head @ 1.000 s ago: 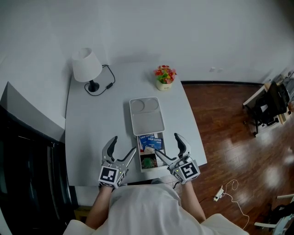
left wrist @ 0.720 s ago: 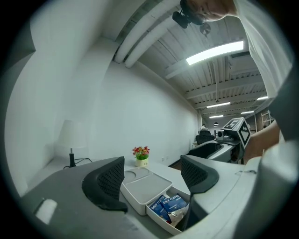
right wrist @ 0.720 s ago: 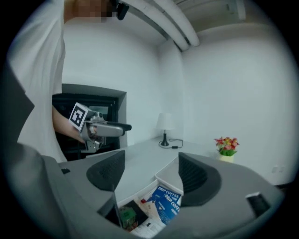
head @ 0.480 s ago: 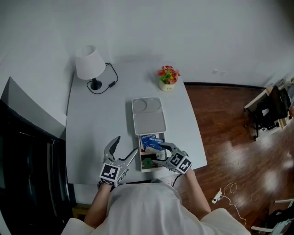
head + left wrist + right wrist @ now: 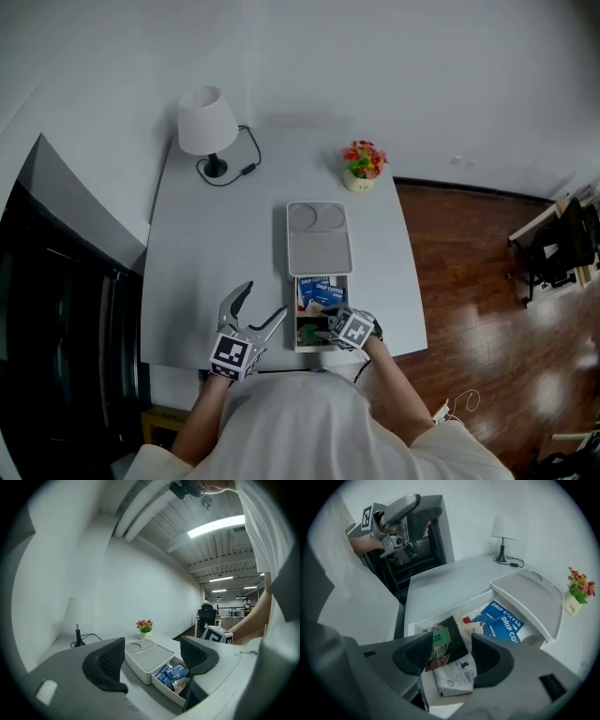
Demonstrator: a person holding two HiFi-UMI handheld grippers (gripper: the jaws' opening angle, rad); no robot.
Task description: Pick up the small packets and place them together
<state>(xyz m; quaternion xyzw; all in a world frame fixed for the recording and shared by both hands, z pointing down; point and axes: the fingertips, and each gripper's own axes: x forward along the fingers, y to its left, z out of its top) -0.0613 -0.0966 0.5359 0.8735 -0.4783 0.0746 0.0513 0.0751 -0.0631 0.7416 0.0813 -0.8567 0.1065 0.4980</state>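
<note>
Paper-and-foil stuff, I'd guess: the small packets (image 5: 454, 677) look feather-light, flat and floppy, probably slick, so a corner pinch could let them slide or fan out. They lie loose in the open drawer (image 5: 411, 626) of the white box (image 5: 534, 597), with a white one and a dark one with a green label (image 5: 440, 641) at the front and blue coffee sachets (image 5: 502, 620) behind. I'd pinch across the middle. The right gripper (image 5: 451, 648) hangs over that pile, its jaws half-spread and just closing in, with packets between them but not pinched. The left gripper (image 5: 152, 651) is spread wide and empty over the table (image 5: 216, 244).
</note>
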